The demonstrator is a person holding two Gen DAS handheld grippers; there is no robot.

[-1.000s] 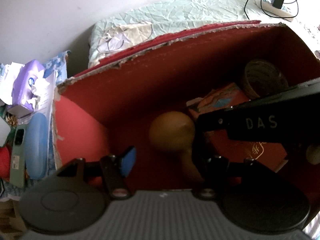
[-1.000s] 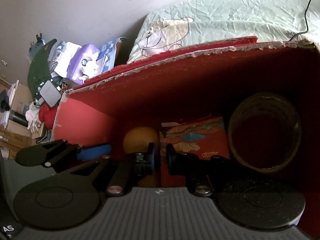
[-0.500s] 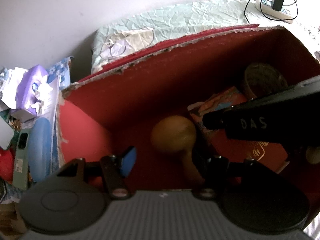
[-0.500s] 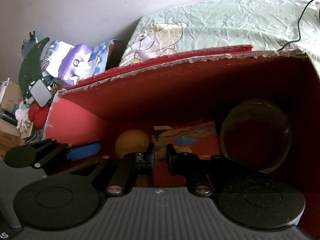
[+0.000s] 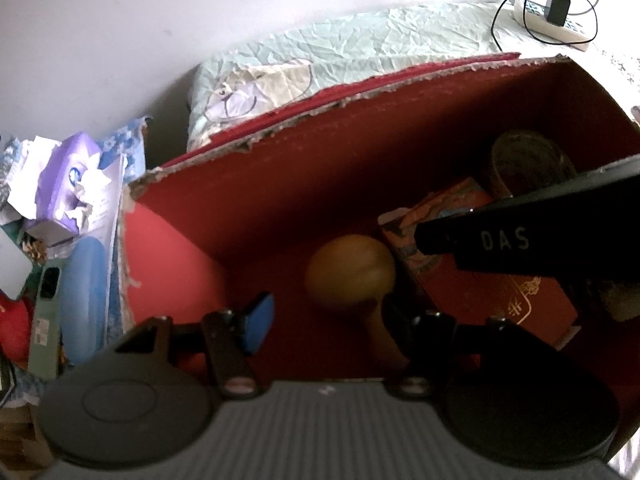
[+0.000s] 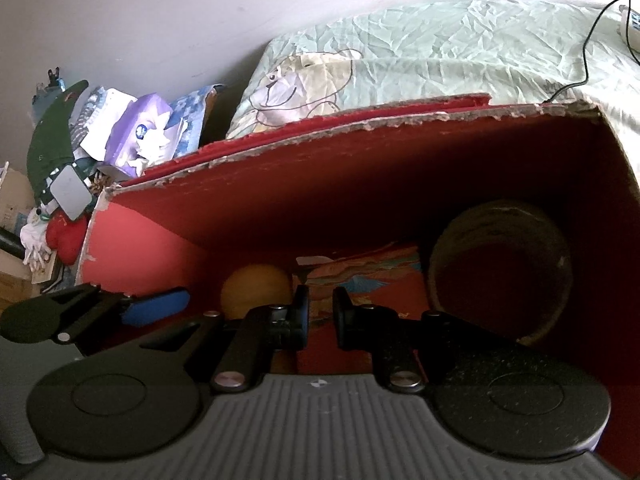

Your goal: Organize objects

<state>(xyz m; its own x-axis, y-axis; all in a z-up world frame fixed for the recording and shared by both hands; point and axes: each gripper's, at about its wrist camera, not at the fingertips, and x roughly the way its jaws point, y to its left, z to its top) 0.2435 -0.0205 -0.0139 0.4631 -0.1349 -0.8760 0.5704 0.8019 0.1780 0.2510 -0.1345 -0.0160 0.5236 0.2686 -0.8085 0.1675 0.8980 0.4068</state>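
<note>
A red cardboard box [image 5: 320, 184] with torn edges lies open below both grippers; it also shows in the right wrist view [image 6: 360, 184]. Inside lie a wooden round-headed mallet [image 5: 350, 270], a red patterned packet [image 5: 480, 280] and a roll of brown tape [image 5: 528, 168]. My left gripper [image 5: 324, 312] is open above the box, its fingers either side of the mallet handle, not touching. My right gripper [image 6: 320, 312] is nearly shut and empty, over the packet [image 6: 360, 276], with the mallet head [image 6: 256, 290] to its left and the tape roll [image 6: 500, 272] to its right.
A pale green sheet covers the bed [image 5: 380, 52] behind the box. A power strip with a charger [image 5: 556, 12] lies at the back right. At the left lies clutter: a purple tissue pack [image 5: 64, 188], a blue case [image 5: 82, 292], a green phone [image 5: 44, 320].
Both grippers have risen and pulled back slightly from the box. The jaws hold the same widths. The mallet, packet and tape have not moved.
</note>
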